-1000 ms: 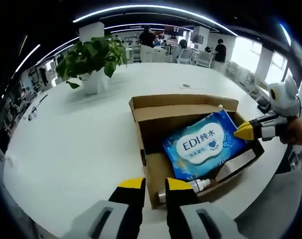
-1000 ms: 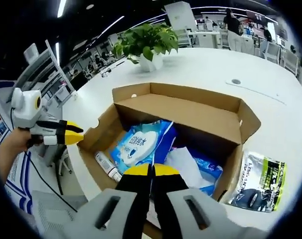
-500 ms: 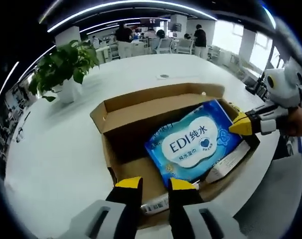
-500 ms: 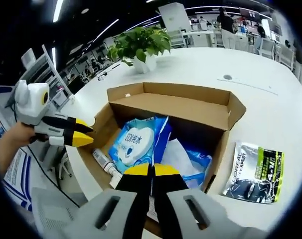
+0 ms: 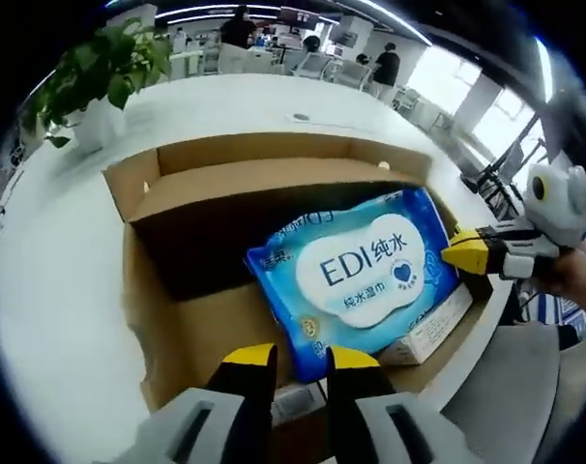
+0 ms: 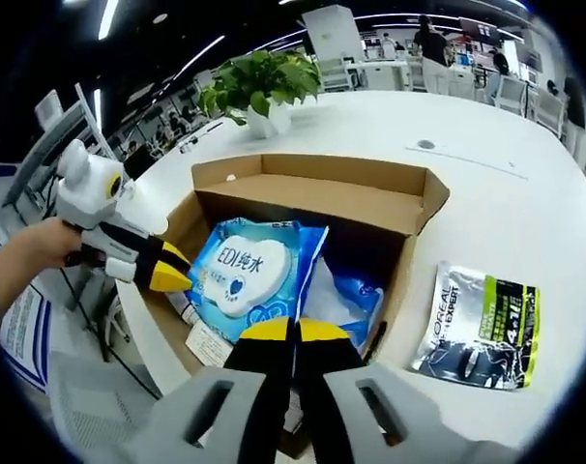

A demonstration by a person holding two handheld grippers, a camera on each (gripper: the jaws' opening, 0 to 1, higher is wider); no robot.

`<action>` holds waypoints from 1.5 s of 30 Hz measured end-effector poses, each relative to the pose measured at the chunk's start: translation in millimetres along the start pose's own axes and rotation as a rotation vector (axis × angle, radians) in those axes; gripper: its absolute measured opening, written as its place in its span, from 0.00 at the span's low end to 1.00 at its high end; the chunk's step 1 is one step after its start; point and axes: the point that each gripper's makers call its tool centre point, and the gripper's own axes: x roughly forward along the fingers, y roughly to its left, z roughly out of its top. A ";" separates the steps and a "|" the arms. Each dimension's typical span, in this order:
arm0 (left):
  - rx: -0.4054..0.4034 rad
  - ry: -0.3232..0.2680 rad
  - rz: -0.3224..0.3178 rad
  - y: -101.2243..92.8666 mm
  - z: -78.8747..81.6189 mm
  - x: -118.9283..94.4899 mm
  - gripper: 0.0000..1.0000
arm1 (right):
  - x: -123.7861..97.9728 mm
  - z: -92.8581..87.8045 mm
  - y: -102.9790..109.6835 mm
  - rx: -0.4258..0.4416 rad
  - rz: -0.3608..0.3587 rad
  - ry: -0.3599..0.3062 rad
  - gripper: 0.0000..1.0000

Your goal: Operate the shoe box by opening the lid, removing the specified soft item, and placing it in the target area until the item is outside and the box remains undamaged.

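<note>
Both tongs have closed in on the open box (image 6: 303, 208); left tongs (image 5: 298, 356) apart, right tongs (image 6: 293, 331) together. Wipes (image 5: 356, 275) lie inside, not yet lifted out.

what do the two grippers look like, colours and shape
Both match: the left gripper and the right gripper each have two black jaws capped with yellow tips, rising from pale grey moulded bodies with slotted openings. Seen from the other side, each is a slim black-and-white handheld tool ending in a yellow point. No sleeve is visible at either wrist.
</note>
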 end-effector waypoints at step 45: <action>-0.051 -0.137 -0.058 -33.6 28.7 -36.0 0.00 | -38.2 15.8 -4.5 0.106 0.054 -0.099 0.00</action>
